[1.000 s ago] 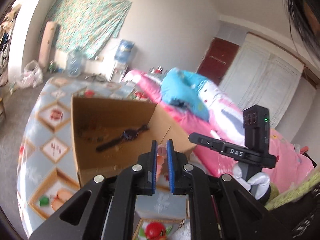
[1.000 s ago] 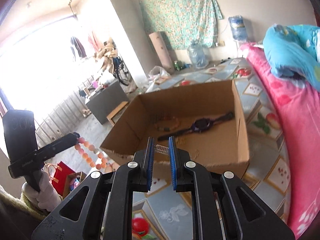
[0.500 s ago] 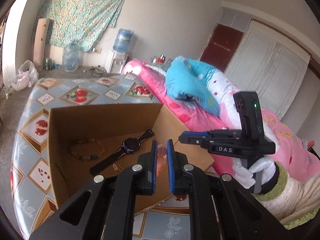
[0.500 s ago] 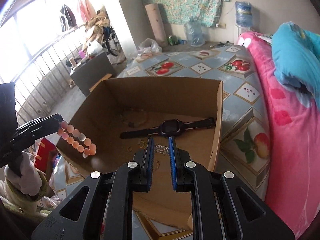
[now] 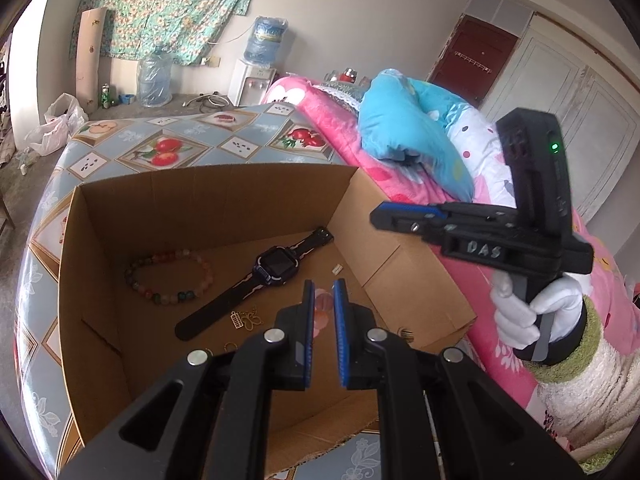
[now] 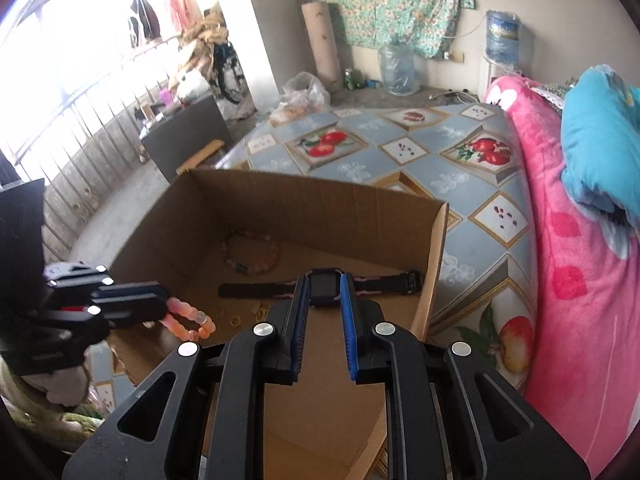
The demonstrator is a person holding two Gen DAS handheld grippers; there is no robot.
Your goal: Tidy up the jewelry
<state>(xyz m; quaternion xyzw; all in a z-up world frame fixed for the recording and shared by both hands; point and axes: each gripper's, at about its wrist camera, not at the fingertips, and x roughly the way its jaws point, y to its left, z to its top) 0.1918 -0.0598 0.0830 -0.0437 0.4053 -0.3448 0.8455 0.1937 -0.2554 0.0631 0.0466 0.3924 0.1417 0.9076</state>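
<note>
your left gripper (image 5: 321, 300) is clamped on a pink bead bracelet (image 6: 188, 318), which hangs over the near part of the open cardboard box (image 5: 208, 200). lower it further before you let go, so the beads land on bare cardboard between the multicoloured bead bracelet (image 5: 168, 276) and the black smartwatch (image 5: 276, 264), not on the small gold pieces (image 5: 244, 318). your right gripper (image 6: 324, 320) carries nothing i can see, jaws slightly apart above the watch; keep it clear of the drop.
</note>
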